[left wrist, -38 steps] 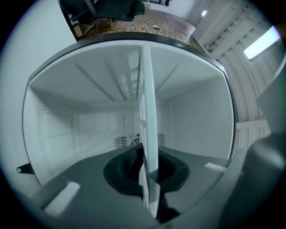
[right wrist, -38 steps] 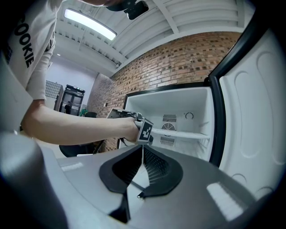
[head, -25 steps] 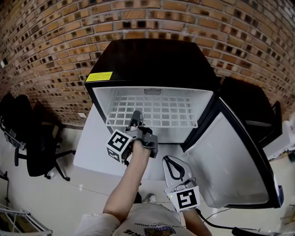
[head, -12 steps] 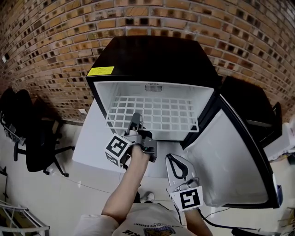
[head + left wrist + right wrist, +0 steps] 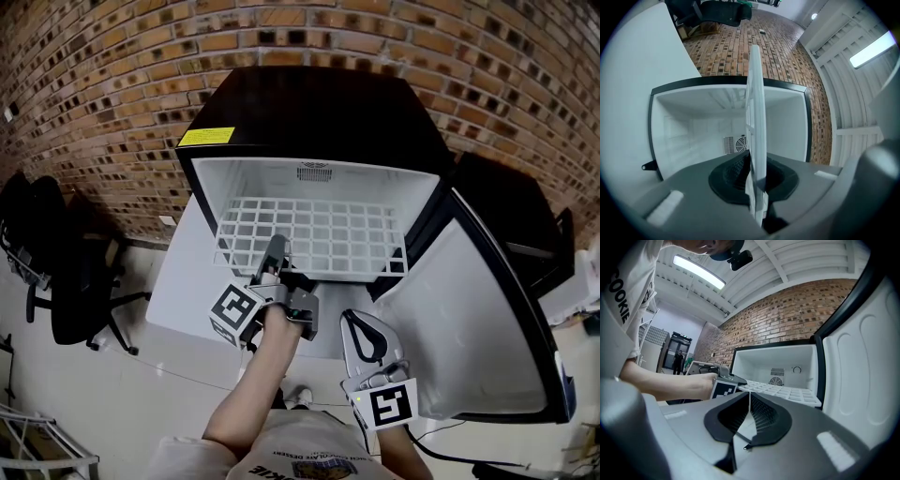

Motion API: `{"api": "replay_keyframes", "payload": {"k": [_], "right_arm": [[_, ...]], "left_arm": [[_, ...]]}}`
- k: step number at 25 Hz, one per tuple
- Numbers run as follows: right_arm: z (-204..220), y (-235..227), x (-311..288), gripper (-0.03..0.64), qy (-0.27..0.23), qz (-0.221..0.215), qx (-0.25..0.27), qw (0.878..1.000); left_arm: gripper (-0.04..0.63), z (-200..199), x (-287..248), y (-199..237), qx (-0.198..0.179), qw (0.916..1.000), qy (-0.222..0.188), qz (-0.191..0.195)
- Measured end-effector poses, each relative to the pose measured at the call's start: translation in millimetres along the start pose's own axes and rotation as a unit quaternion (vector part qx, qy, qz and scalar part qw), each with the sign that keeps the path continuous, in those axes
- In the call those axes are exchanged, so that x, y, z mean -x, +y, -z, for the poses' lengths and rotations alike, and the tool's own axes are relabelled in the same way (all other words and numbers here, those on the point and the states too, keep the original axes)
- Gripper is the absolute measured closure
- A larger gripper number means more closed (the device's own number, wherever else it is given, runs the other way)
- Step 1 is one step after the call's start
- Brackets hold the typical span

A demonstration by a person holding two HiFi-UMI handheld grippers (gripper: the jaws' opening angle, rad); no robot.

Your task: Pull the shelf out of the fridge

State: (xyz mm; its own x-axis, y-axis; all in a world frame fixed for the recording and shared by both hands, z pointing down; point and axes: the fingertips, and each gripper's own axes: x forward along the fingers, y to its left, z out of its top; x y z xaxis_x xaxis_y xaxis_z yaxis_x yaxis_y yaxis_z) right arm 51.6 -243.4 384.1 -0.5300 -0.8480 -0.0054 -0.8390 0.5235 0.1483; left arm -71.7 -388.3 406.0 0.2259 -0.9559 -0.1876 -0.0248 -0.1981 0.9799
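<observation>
A white wire shelf (image 5: pixel 314 234) sticks partway out of the open black mini fridge (image 5: pixel 309 122), its front edge past the fridge's opening. My left gripper (image 5: pixel 275 255) is shut on the shelf's front rail, left of the middle. In the left gripper view the shelf (image 5: pixel 754 117) runs edge-on between the dark pads, with the white fridge interior (image 5: pixel 693 126) behind. My right gripper (image 5: pixel 361 342) hangs lower, in front of the open door, shut with nothing in it. The right gripper view shows the shelf (image 5: pixel 787 392) and my left gripper (image 5: pixel 723 385) from the side.
The fridge door (image 5: pixel 478 319) stands open to the right. The fridge sits on a white table (image 5: pixel 183 300) against a brick wall (image 5: pixel 84 84). A black office chair (image 5: pixel 66 281) stands at the left. A black cabinet (image 5: pixel 516 225) is behind the door.
The shelf has slid a little further out of the fridge with my left gripper pulling it toward me. My right gripper has drifted slightly right and down.
</observation>
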Motion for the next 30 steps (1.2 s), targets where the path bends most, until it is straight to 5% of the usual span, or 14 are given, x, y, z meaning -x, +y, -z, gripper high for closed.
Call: {"api": "replay_keyframes", "payload": {"k": [30], "right_arm": [[-11, -4, -4, 0.601, -0.013, 0.005, 0.001, 1.000]], "left_arm": [[0.577, 8, 22, -7, 0.016, 0.9993, 0.034, 0.006]]}}
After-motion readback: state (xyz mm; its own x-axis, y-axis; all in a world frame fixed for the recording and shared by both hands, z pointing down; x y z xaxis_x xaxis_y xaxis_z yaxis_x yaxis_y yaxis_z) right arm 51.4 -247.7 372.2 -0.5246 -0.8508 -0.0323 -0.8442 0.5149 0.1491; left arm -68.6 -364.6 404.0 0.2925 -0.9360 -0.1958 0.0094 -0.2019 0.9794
